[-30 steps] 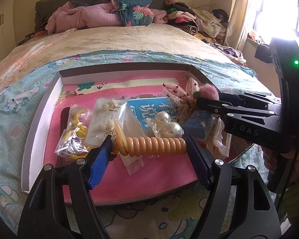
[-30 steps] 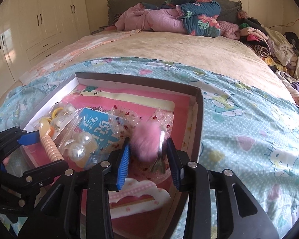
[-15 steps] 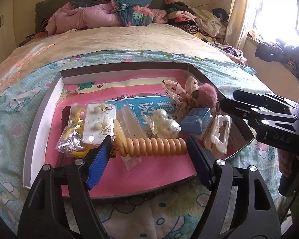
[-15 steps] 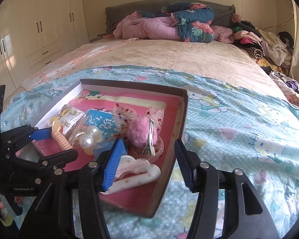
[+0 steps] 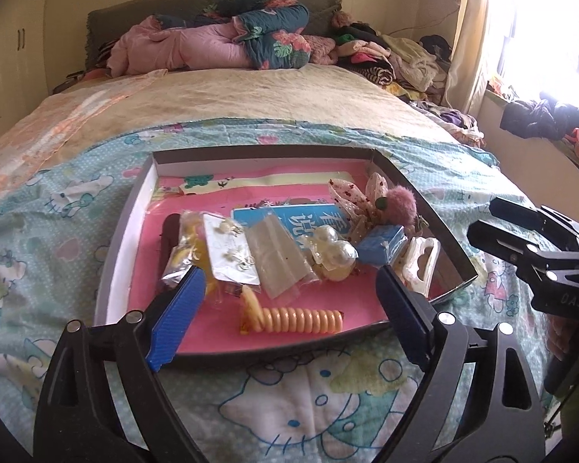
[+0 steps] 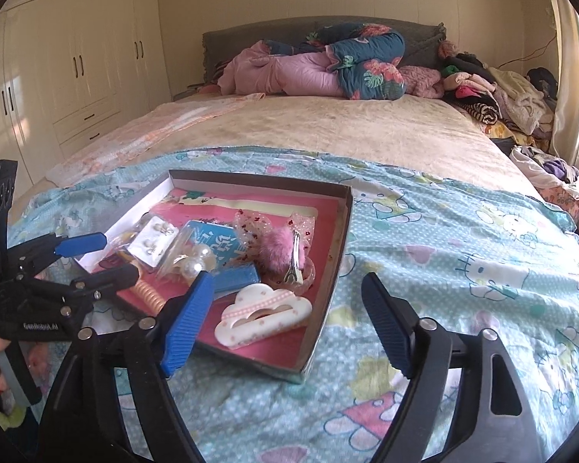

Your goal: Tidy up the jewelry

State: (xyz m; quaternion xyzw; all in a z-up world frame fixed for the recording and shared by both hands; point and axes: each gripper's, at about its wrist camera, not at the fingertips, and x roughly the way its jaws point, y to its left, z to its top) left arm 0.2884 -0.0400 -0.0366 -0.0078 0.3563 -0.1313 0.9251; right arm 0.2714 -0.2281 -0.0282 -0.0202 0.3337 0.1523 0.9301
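A shallow box with a pink lining lies on the bed and holds the jewelry. An orange coil hair tie rests near its front edge, below my left gripper. That gripper's jaws are opening and touch nothing. Farther right lie a fluffy pink pompom clip, pearl pieces, a small blue box and bagged earring cards. My right gripper hangs over the box's near corner, jaws opening and empty, above a white cloud-shaped claw clip. The pompom clip lies just beyond it.
The box sits on a blue cartoon-cat sheet over a beige bedspread. Folded quilts are piled at the headboard, with a heap of clothes on the right. Wardrobes line the left wall. A bright window is on the right.
The left jaws widened and let go of the orange coil, which now lies in the box. The right jaws released the pink pompom clip. Both grippers drew back and rose.
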